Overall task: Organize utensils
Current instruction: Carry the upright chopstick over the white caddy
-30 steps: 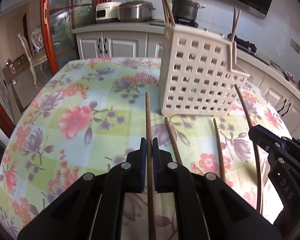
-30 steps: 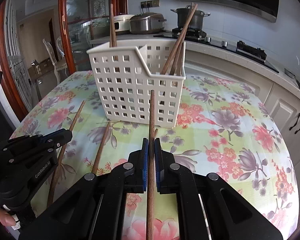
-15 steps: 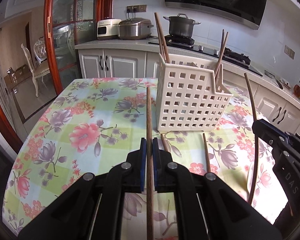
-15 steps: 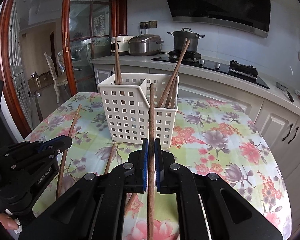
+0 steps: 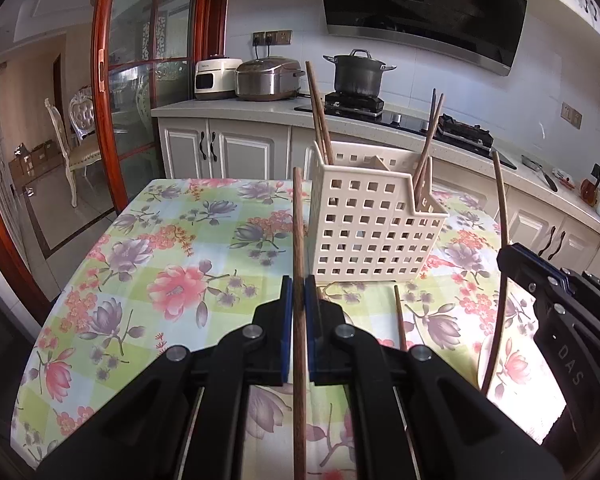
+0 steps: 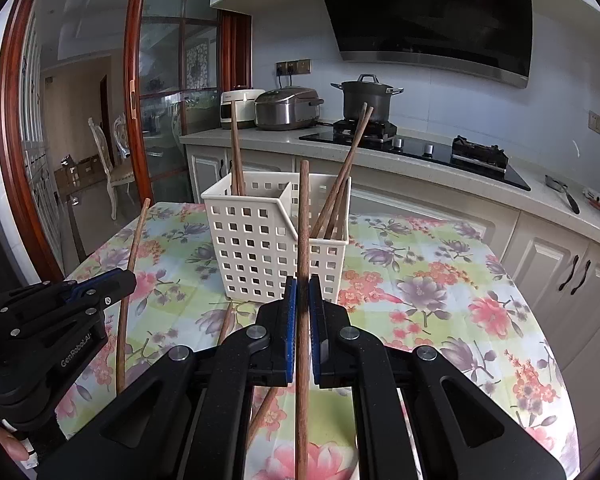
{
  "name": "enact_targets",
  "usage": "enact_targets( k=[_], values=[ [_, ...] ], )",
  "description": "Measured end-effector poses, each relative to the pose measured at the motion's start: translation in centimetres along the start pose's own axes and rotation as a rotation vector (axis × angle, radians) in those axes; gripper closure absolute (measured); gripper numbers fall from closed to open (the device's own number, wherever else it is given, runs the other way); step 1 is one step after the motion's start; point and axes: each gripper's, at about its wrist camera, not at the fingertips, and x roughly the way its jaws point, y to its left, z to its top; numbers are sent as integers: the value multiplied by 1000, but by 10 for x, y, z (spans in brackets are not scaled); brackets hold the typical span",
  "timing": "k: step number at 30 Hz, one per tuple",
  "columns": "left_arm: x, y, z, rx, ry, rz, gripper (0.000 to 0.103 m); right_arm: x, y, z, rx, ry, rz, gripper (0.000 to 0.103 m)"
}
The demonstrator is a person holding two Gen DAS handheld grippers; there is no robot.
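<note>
While each gripper is clamped on a single wooden chopstick, neither stick has reached the basket yet. The left gripper (image 5: 296,292) pinches the left chopstick (image 5: 299,240) between its blue pads, the shaft running up toward twelve o'clock and ending level with the basket rim. The right gripper (image 6: 302,292) holds the right chopstick (image 6: 303,232) the same way, its tip standing in front of the divider between the two compartments. The white perforated basket (image 5: 372,224) sits on the floral tablecloth (image 5: 172,256) at about one o'clock from the left gripper, already holding chopsticks in both compartments. Loose chopsticks (image 5: 399,320) lie on the cloth near its base.

Risk, as I judge it: each stick is gripped partway along with a long free length above, so it could pivot in the pads and strike the rim or divider instead of dropping in. A push against the light basket could tip it. The two grippers are close together, so the held sticks might also cross.
</note>
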Motion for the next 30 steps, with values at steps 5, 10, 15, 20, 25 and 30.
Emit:
enact_targets(
  k=[5,10,15,20,25,30],
  values=[
    [-9,1,3,-2,-24,-2,97,-8,-1,3,3,-26,0,97],
    [-18,1,7,-5,-45,-6,97,-14,1,7,7,-45,0,97],
    [-27,2,11,-7,-63,-10,97,-22,3,10,5,-60,5,97],
    [-36,2,14,-9,-83,-12,97,-29,6,13,2,-76,8,97],
    [-45,4,17,-13,-101,-14,97,-36,7,17,-1,-94,11,97],
    [-52,4,19,-13,-115,-15,97,-44,9,20,-4,-116,14,97]
  ],
)
